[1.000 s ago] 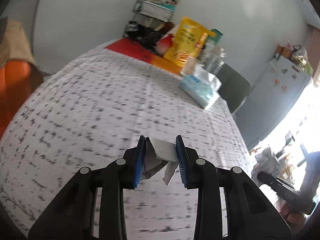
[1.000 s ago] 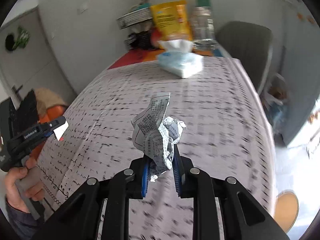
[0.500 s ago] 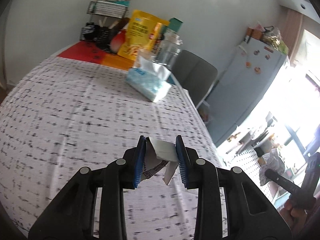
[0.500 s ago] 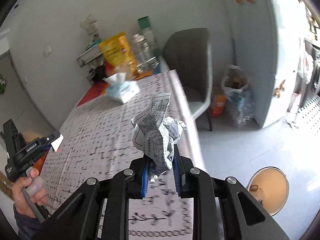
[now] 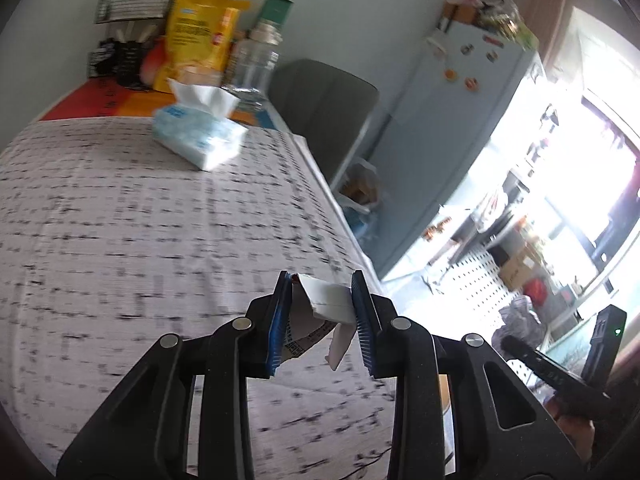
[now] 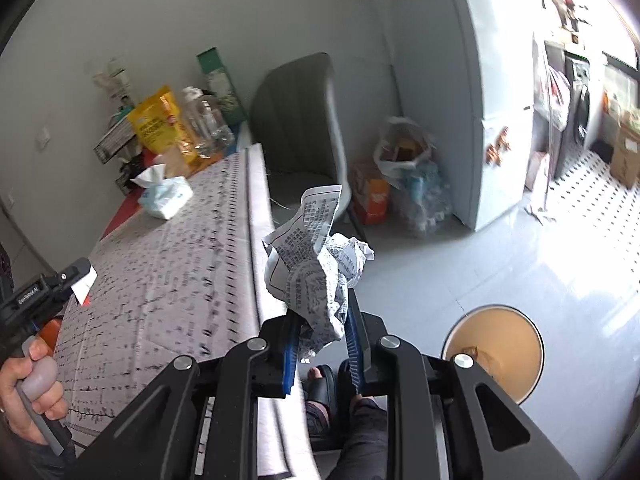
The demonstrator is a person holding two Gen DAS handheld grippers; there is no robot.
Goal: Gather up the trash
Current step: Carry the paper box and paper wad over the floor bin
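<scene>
From the left wrist, the left gripper (image 5: 322,320) is gripping a folded white paper scrap (image 5: 329,300) over the table (image 5: 120,240), near its edge; a tissue pack (image 5: 196,140) is lying farther back.

From the right wrist, the right gripper (image 6: 322,348) is clamping a crumpled printed paper (image 6: 316,268) just past the table edge, above the floor, with a round bin (image 6: 496,352) sitting below right.

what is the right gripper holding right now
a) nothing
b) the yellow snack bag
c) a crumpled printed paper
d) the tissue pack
c: the right gripper is shut on a crumpled printed paper, while the tissue pack and yellow snack bag sit on the table.
</scene>
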